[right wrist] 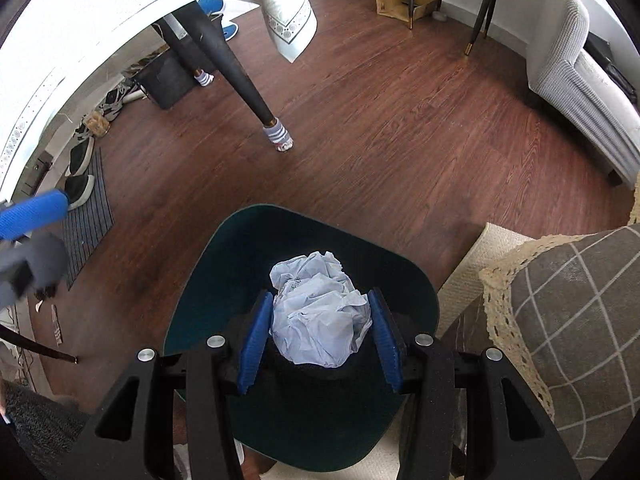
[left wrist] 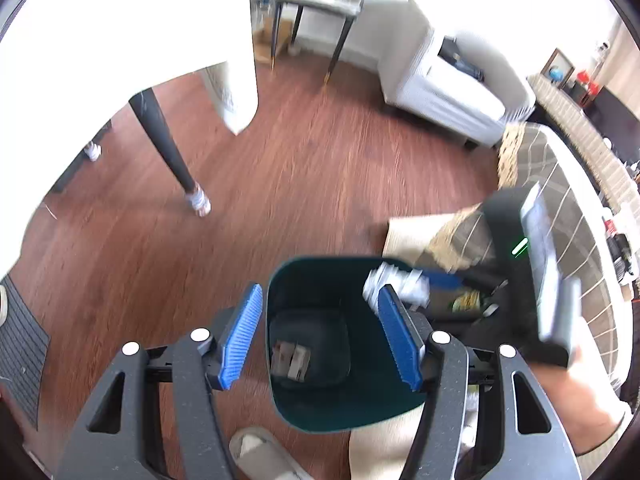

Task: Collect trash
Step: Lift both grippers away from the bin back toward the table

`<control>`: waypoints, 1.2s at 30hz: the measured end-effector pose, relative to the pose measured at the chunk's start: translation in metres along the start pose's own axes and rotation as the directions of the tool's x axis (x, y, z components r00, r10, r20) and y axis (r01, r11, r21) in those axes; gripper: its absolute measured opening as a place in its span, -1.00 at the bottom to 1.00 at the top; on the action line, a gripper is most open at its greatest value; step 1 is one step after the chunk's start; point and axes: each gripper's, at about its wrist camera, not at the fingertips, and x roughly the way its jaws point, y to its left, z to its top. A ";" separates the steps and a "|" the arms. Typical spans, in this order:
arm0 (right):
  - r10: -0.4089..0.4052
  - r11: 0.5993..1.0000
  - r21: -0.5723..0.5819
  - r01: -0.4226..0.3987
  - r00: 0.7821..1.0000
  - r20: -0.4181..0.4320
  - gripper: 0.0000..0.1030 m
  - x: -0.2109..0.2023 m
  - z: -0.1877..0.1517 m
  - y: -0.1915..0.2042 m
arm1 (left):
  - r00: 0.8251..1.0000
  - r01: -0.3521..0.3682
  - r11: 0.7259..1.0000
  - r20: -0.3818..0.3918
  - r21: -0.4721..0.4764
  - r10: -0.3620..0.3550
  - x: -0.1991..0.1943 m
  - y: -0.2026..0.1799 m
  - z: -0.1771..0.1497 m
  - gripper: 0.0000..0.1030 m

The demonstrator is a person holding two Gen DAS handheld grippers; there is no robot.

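A dark green trash bin (left wrist: 280, 280) stands on the wooden floor; it also shows in the right wrist view (right wrist: 208, 264). Some trash (left wrist: 291, 358) lies at its bottom. My right gripper (right wrist: 320, 330) is shut on a crumpled white paper ball (right wrist: 318, 312) and holds it over the bin's opening. In the left wrist view the paper ball (left wrist: 394, 282) and the right gripper (left wrist: 416, 280) hang over the bin's right rim. My left gripper (left wrist: 320, 336) is open and empty above the bin.
A table leg (right wrist: 240, 80) with a sock foot stands on the floor beyond the bin. A white sofa (left wrist: 448, 96) is at the far right. A checked cushion (right wrist: 572, 320) lies right of the bin. A floor mat (right wrist: 88, 208) and shoes lie at the left.
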 end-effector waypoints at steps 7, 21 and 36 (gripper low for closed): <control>-0.020 0.999 -0.044 0.017 0.998 -0.067 -0.01 0.011 -0.019 0.004 | 0.988 0.043 0.999 0.152 -0.012 -0.041 -0.031 -0.009 0.015 -0.16; -0.002 0.996 -0.089 0.001 1.000 -0.003 0.30 -0.027 -0.052 -0.006 | 0.951 0.079 0.996 0.296 0.035 -0.086 -0.074 -0.057 0.037 -0.44; 0.044 0.982 -0.190 0.017 0.950 0.311 0.02 -0.168 -0.067 -0.008 | 0.900 0.132 0.991 0.415 0.026 -0.131 -0.104 -0.102 0.050 -0.31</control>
